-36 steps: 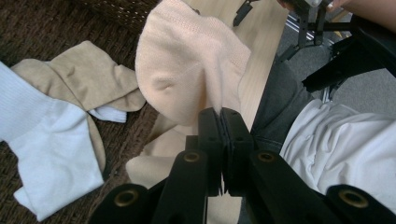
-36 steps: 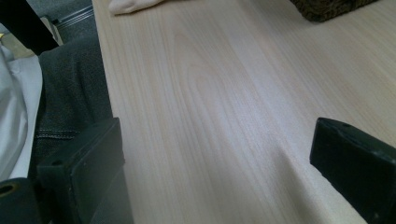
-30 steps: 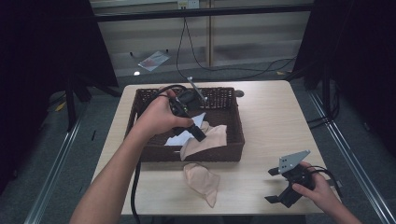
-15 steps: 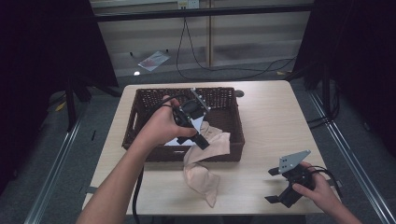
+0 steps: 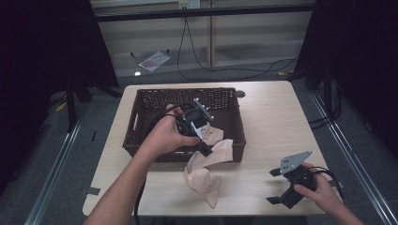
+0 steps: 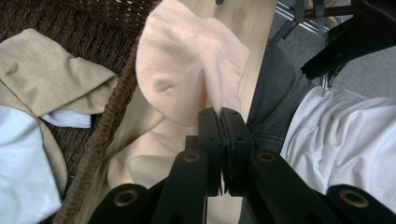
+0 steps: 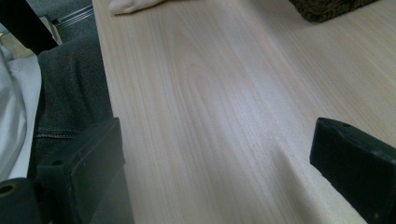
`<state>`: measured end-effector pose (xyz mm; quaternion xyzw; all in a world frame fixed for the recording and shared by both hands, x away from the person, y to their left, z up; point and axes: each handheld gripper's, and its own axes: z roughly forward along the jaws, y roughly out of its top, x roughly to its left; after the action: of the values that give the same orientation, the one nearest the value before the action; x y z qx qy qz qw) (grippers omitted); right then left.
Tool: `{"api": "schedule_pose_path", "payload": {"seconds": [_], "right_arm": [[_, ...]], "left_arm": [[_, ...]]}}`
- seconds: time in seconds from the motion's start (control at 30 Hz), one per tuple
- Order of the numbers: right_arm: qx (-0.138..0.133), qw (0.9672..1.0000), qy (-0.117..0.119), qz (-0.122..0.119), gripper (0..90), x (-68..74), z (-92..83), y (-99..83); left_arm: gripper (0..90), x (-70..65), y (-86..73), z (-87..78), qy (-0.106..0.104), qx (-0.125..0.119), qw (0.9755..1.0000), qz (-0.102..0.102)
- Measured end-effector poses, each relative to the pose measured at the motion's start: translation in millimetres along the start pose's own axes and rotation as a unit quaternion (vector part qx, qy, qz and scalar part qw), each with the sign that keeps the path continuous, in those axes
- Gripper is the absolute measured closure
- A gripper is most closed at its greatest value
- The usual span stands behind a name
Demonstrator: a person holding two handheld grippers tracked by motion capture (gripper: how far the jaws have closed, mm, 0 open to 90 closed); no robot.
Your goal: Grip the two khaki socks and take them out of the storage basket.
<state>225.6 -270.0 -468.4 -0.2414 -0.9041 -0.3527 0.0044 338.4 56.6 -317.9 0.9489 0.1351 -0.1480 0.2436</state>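
Left gripper (image 6: pixel 219 122): jaws closed tight on pale peach knitted sock (image 6: pixel 187 65), which drapes over front wall of dark brown wicker basket (image 5: pixel 141 140) onto light wooden desk (image 5: pixel 272 122). Right gripper (image 5: pixel 285 186): jaws wide apart, empty, near desk's front right corner.

Table (image 5: pixel 267 117): right half bare from far edge to near edge, open for passage. Wicker basket (image 5: pixel 141 112) occupies the left-centre; its walls block low approach. Peach sock (image 5: pixel 206 164) drapes over the basket's near wall onto the table toward the near edge, crossing that strip.
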Motion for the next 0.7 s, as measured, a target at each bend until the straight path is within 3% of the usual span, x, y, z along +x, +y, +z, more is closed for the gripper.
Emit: {"api": "schedule_pose_path", "payload": {"seconds": [0.7], "right_arm": [[0.0, 1.0, -0.001, 0.003, 2.8, 0.2, -0.9, 0.2]], "left_arm": [[87.6, -2.9, -7.2, 25.5, -0.005, 0.004, 1.0, 0.006]]}}
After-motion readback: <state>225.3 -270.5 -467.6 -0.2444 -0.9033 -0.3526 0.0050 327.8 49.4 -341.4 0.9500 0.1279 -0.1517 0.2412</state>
